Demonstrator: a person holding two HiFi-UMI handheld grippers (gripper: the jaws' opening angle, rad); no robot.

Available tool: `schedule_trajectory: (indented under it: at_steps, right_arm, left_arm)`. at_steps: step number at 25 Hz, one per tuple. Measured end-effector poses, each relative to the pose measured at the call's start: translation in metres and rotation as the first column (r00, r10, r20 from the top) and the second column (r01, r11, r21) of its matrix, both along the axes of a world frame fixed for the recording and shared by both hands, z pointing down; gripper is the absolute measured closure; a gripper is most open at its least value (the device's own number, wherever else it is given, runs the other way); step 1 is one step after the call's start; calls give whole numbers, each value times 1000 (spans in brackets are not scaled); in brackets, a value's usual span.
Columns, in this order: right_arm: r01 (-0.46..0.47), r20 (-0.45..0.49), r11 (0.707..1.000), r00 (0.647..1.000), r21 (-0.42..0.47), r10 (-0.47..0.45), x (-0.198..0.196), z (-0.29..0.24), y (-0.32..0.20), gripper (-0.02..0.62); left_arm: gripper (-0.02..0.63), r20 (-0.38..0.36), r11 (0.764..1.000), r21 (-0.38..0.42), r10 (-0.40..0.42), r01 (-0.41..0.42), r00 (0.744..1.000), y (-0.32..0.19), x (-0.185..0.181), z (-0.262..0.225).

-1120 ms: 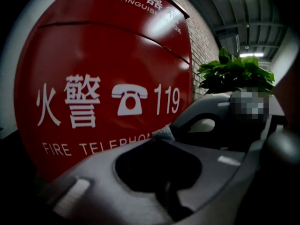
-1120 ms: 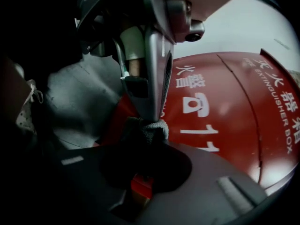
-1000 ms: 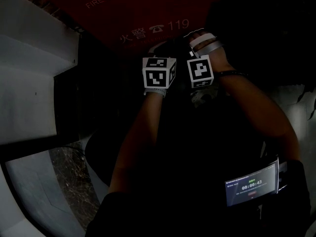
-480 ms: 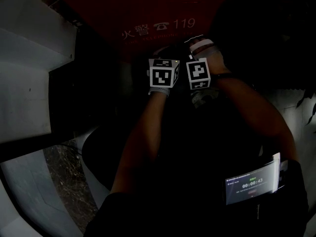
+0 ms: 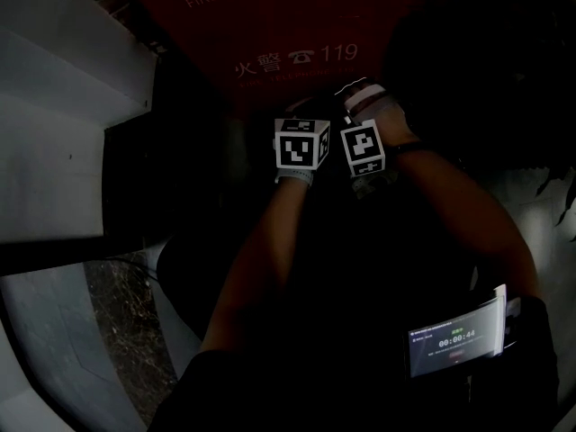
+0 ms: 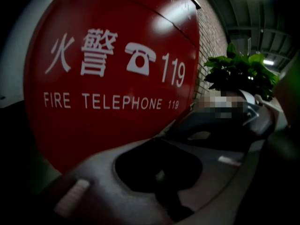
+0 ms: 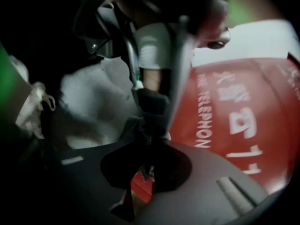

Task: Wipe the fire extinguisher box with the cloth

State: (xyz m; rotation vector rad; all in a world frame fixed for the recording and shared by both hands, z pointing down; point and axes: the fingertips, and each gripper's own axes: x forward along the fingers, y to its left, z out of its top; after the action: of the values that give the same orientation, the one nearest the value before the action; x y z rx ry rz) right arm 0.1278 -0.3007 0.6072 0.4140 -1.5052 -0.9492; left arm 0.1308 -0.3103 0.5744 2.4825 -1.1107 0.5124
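R gripper (image 7: 145, 165): jaws pinched shut on a dark cloth (image 7: 149, 114), which bunches up out of them; the red box (image 7: 243, 125) shows thru the gap below. L gripper (image 6: 161, 172): jaws look closed, only dark betw. them, nothing made out there. Grippers sit side by side, nearly touching, close to the box front, just under the "119" print. Green plant (image 6: 239, 74) past the box's right edge, by a brick wall (image 6: 212, 36).
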Motion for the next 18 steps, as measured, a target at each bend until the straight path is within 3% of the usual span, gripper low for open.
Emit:
schedule_trajectory:
  at_steps: [5,10,12,15,18]
  right_arm:
    - [-28,65,992,998,124,20,5,-71,7,561]
    - [-107,177,963,982,249,63,30,-174,11,561]
    - [-130,204,938,977,320,66,42,-222,7,561]
    - [-167,219,880,973,445,73,60,-296,-3,561]
    - [-180,227,821,972,542,63,70,-361,-6,561]
  left_arm:
    - [606,-67,997,80,20,-14,998,17,0,-62]
    - [606,-79,980,192,58,-42,995,30,13,-136]
    - [606,-109,974,225,49,-23,993,25,19,-174]
    - [606,-156,962,274,63,-18,986,20,35,-235]
    - [606,-155,935,352,99,-39,983,22,51,-288]
